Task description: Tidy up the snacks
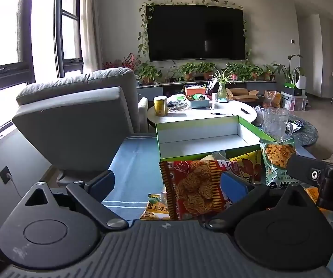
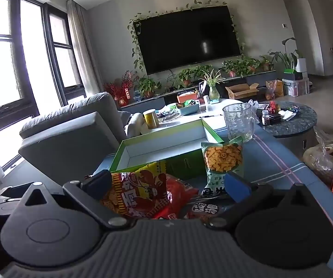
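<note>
A: Snacks, counted. We see one red packet (image 1: pixel 193 191) printed with noodle clusters, one yellow packet (image 2: pixel 141 185) printed with a red crayfish, and one green-edged bag (image 2: pixel 222 162) with a window of small orange crackers. A fourth, yellow-green packet (image 1: pixel 153 209) shows only a corner.

B: All lie or stand on the blue striped cloth of the table (image 1: pixel 134 169), just in front of one open green box (image 1: pixel 203 136) with a white inside, which holds none of them. One clear glass mug (image 2: pixel 238 121) stands beside the box.

A: Writing: we find Chinese characters on each packet, too small or too folded to read.

B: Claws, two. The left claw (image 1: pixel 168 180) stands wide, the red packet between its fingers, the pads not pressing. The right claw (image 2: pixel 167 184) is narrower, with the yellow packet and the cracker bag between its fingers; we cannot tell whether it grips.
</note>
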The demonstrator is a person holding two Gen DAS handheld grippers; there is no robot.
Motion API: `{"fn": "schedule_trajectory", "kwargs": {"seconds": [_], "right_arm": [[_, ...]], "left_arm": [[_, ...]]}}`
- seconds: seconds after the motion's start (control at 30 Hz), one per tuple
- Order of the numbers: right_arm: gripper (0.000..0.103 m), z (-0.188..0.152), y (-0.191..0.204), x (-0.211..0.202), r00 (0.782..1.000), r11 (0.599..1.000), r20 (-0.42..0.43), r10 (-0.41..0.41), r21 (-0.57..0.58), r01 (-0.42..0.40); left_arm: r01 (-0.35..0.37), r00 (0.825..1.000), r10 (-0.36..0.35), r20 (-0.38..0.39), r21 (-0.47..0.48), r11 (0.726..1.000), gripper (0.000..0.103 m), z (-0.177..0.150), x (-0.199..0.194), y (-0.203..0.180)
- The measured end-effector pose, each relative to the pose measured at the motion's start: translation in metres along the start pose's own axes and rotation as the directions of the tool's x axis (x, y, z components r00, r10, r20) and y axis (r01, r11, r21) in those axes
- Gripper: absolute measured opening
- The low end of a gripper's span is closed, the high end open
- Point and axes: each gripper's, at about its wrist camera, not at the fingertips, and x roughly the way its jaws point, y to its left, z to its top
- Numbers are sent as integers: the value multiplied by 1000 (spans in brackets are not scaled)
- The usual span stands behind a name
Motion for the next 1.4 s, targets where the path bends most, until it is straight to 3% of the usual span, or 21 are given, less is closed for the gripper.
{"fn": "schedule_trajectory", "kwargs": {"seconds": [1.4], "right_arm": [[68, -6, -1, 3, 1000, 1000, -16, 13, 9, -13]], "left_arm": [[50, 999, -50, -21, -11, 999, 96, -9, 3, 2]]}}
